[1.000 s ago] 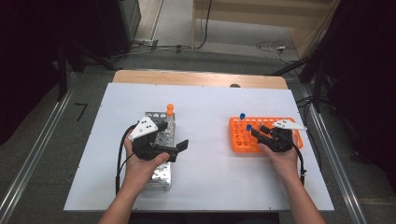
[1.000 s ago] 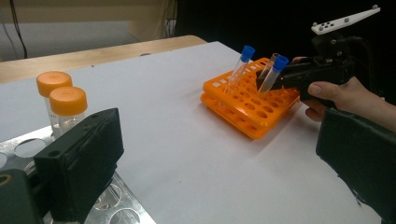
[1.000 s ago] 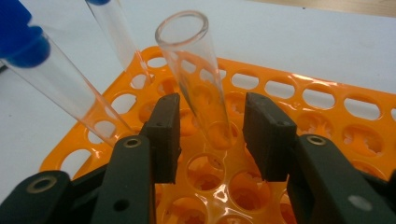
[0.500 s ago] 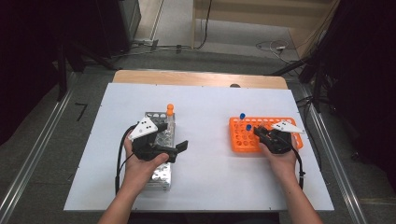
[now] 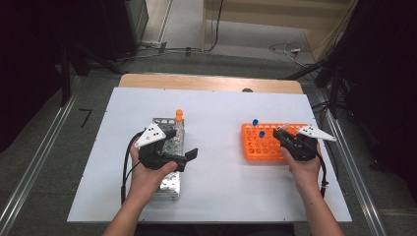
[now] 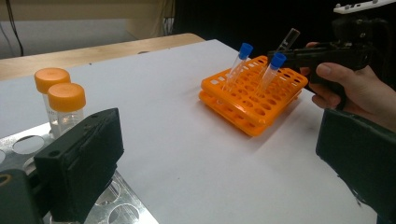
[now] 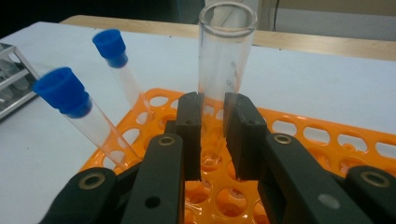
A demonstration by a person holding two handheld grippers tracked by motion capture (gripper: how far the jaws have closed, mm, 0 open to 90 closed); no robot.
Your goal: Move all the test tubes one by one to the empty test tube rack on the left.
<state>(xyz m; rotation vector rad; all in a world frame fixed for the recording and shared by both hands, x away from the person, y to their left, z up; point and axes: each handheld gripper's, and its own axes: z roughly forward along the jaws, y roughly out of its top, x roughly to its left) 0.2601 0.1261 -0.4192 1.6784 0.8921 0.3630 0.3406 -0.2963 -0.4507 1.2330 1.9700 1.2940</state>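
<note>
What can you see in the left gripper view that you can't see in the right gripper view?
The left gripper view shows two orange-capped jars and the person's hand holding the right gripper. The right gripper view shows, up close, that gripper shut on an uncapped clear tube and the tube's open mouth. Both share the orange rack, two blue-capped tubes and the white table.

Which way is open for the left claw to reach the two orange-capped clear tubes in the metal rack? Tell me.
Probably yes, straight ahead. The left claw stands open over the perforated metal rack, with the two orange-capped clear tubes just beyond its jaw and nothing between them. The right claw is busy at the orange plastic rack.
</note>
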